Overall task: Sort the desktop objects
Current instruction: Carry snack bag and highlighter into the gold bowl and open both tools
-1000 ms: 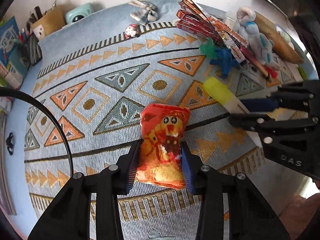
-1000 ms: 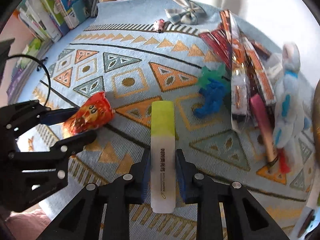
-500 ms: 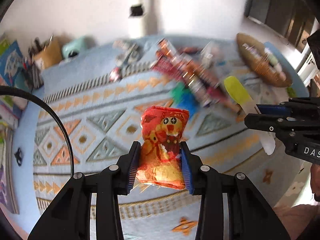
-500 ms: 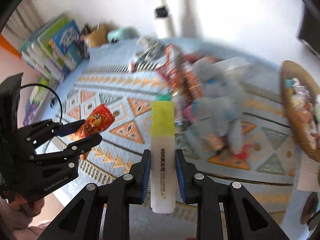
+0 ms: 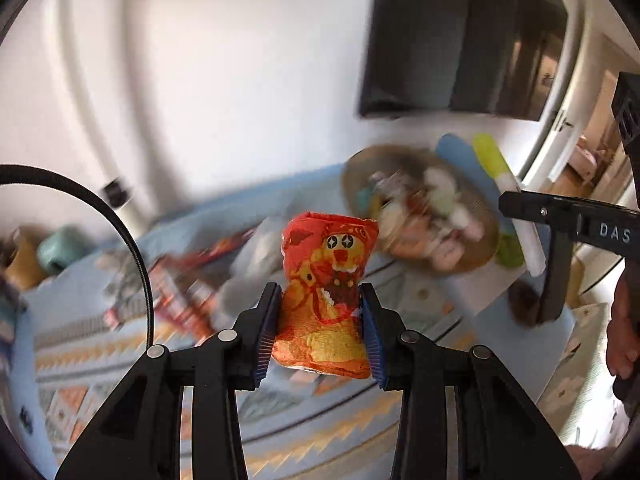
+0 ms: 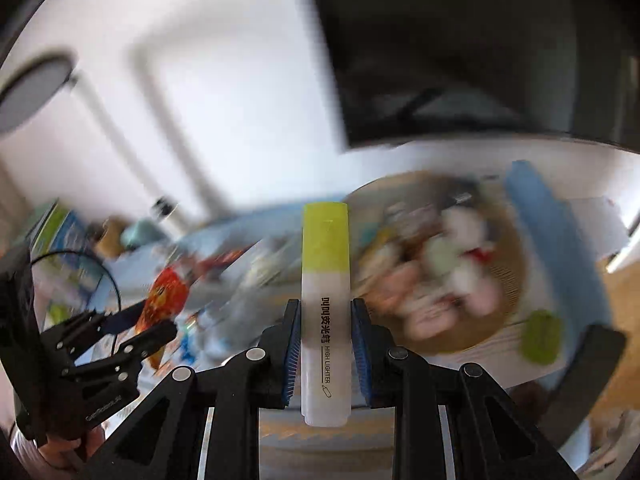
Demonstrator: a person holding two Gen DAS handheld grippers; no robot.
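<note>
My left gripper (image 5: 321,300) is shut on an orange-red snack packet (image 5: 326,292) with a cartoon face, held upright above the patterned blue tablecloth (image 5: 120,360). In the right wrist view my right gripper (image 6: 325,316) is shut on a yellow-capped highlighter (image 6: 325,300), cap pointing away. The same highlighter (image 5: 506,196) shows in the left wrist view at the right, with the right gripper's black finger (image 5: 560,210) across it. The left gripper (image 6: 148,320) with its snack packet (image 6: 166,300) shows at the left of the right wrist view. Both hang in the air short of a round woven basket (image 6: 508,292).
The woven basket (image 5: 360,168) holds several blurred soft items. Red packets (image 5: 184,292) and other blurred objects lie on the cloth to the left. A green thing (image 6: 540,336) lies near the basket. A dark screen (image 5: 460,40) hangs on the white wall. A hand (image 5: 624,328) shows at right.
Both grippers have risen off the cloth and swung toward the basket at the right, each keeping its object. The views now show the wall and are blurred by motion.
</note>
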